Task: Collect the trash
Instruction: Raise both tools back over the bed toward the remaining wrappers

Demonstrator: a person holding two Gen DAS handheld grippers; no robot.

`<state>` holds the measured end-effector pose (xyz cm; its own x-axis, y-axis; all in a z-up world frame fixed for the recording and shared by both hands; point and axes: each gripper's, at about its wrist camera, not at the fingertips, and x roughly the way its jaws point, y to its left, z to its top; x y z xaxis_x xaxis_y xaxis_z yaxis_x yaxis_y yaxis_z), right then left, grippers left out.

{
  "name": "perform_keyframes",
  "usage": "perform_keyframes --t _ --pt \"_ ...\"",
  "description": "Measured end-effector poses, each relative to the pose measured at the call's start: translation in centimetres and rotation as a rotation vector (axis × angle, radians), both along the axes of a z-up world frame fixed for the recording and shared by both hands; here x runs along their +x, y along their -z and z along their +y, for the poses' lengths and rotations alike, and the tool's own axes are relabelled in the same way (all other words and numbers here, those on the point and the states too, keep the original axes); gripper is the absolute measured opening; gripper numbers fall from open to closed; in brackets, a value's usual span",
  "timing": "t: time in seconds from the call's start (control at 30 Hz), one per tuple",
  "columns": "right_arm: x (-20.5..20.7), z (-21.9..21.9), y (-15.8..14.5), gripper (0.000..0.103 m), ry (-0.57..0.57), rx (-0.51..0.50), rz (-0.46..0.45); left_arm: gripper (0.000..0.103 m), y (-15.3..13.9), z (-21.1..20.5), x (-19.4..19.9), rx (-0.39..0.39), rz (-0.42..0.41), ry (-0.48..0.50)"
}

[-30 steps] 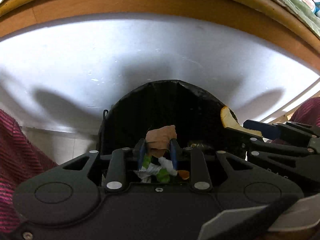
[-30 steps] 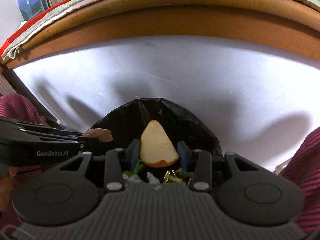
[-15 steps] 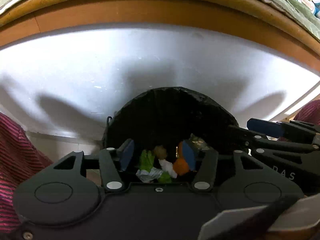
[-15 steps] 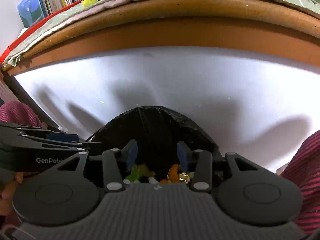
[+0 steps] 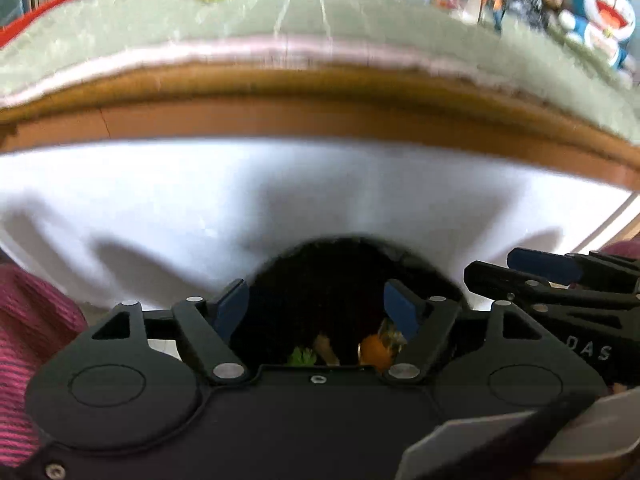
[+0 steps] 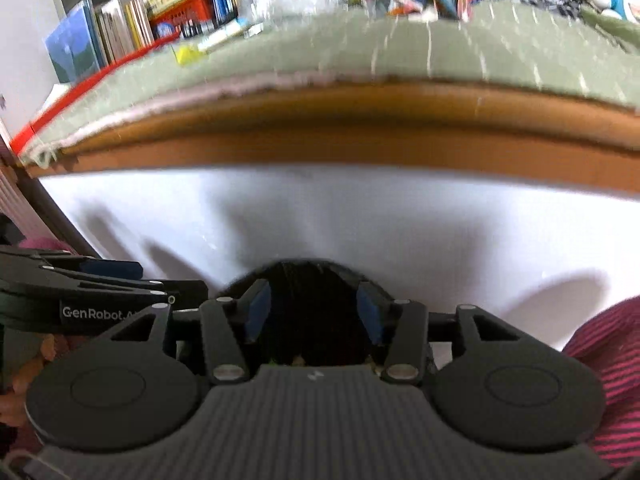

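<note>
Looks like the drop-off step: both hand-held grippers are held over the black-lined trash bin (image 5: 344, 280), and nothing is seen between the jaws of either one. The left hand-held gripper (image 5: 316, 306) has its jaws opening, blue pads spread wide, with only the bin's dark mouth between them. Same for the right hand-held gripper (image 6: 314, 314), jaws opening and nothing pinched.

The collected trash (image 5: 344, 352) is sitting down inside the bin, seen just past the left gripper's body: a leafy green scrap, a brownish bit, something round and orange, plus a crinkly foil-looking piece. Soft, light, crumpled stuff, judged easy to squash.

The bin liner looks like thin, wrinkly black plastic, set against a smooth white panel (image 6: 360, 216) under a rounded wooden edge (image 6: 360, 120). The bench (image 5: 320, 20) above is covered by a green, woven-looking mat, blurred here. A small yellow scrap (image 6: 186, 55) is seen on that mat, too blurry to identify.

Next move probably calls for both grippers to be lifted clear of the bin and brought up to the bench for whatever trash is left.
</note>
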<state>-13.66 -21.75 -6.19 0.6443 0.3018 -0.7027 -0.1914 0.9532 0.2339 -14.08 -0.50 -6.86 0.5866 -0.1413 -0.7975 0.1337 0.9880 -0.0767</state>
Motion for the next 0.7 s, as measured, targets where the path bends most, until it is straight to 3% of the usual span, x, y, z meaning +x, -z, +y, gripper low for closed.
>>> perform_keyframes --t 0.33,0.57,0.7 --pt "2.1 -0.9 -7.6 0.078 -0.017 -0.063 -0.253 0.085 -8.3 2.1 1.5 -0.044 -0.267 -0.022" --pt "6.0 -1.6 -10.0 0.081 0.056 -0.142 -0.355 0.087 -11.1 4.1 6.5 -0.043 -0.372 -0.109" --pt "8.2 -3.1 -10.6 0.081 0.122 -0.143 -0.364 0.087 -10.9 6.1 10.3 -0.095 -0.366 -0.174"
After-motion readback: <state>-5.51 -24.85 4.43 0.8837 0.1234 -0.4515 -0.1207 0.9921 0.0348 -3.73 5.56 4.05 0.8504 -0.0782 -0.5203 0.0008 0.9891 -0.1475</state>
